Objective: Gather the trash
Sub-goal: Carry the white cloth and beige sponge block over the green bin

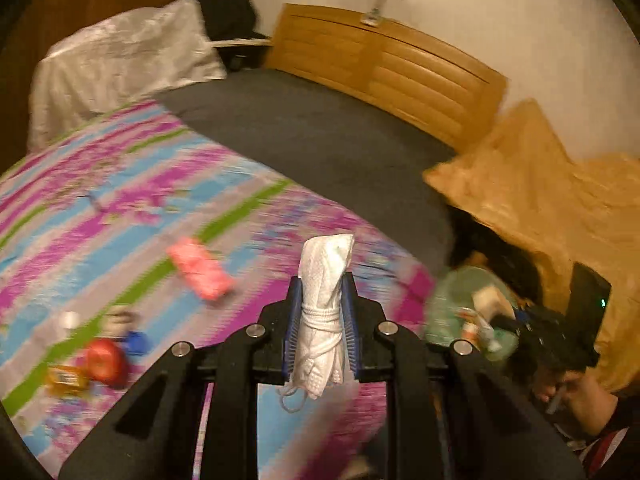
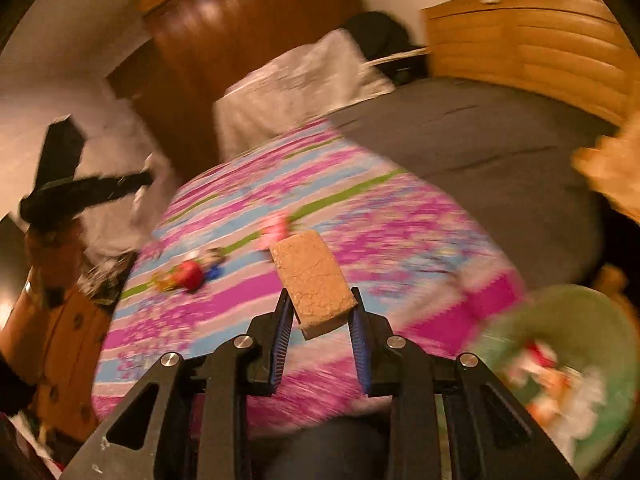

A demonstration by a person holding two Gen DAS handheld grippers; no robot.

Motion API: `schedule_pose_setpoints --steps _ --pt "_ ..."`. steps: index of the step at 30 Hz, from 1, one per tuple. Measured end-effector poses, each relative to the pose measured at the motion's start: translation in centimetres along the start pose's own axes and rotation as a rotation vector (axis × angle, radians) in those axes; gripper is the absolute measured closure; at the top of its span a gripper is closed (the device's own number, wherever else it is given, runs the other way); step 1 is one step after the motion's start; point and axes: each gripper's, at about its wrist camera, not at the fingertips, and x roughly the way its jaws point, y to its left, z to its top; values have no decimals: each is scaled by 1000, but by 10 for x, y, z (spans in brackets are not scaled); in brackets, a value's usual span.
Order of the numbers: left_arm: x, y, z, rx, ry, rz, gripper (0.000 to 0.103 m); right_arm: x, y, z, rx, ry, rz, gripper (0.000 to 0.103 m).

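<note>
Left wrist view: the left gripper (image 1: pixel 322 320) pinches a rolled white face mask (image 1: pixel 324 312), soft and dimpled, standing upright above the floral bedspread (image 1: pixel 120 200). The right gripper (image 2: pixel 320 320) clamps a tan, cracked rectangular sponge block (image 2: pixel 312 280), its long axis pointing forward, near the green trash bag (image 2: pixel 580 320).

The left gripper (image 1: pixel 321 320) pinches a rolled white face mask (image 1: pixel 323 312) upright above the striped bedspread (image 1: pixel 120 200), where a pink packet (image 1: pixel 200 268), a red apple (image 1: pixel 106 362) and a blue cap (image 1: pixel 138 342) lie, a green bag (image 1: pixel 452 308) at right.
</note>
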Motion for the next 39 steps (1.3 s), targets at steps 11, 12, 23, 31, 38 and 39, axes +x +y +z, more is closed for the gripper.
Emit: schedule_pose_setpoints --steps 11,12,23,31,38,39 --pt "119 -167 -19 70 129 -279 84 -139 -127 -48 113 -54 -345 74" --pt "125 -177 -21 79 135 -281 84 -146 -134 -51 117 -51 -364 74" --pt "197 -269 -36 148 191 -122 85 -129 -166 -49 95 11 -511 74" --pt "213 -296 -56 254 205 -29 84 -110 -176 -54 64 56 -542 74" --pt "219 -303 -61 299 192 15 84 -105 -182 -55 72 57 -530 74" --pt "219 -303 -60 301 189 20 84 -104 -182 -54 72 56 -527 74"
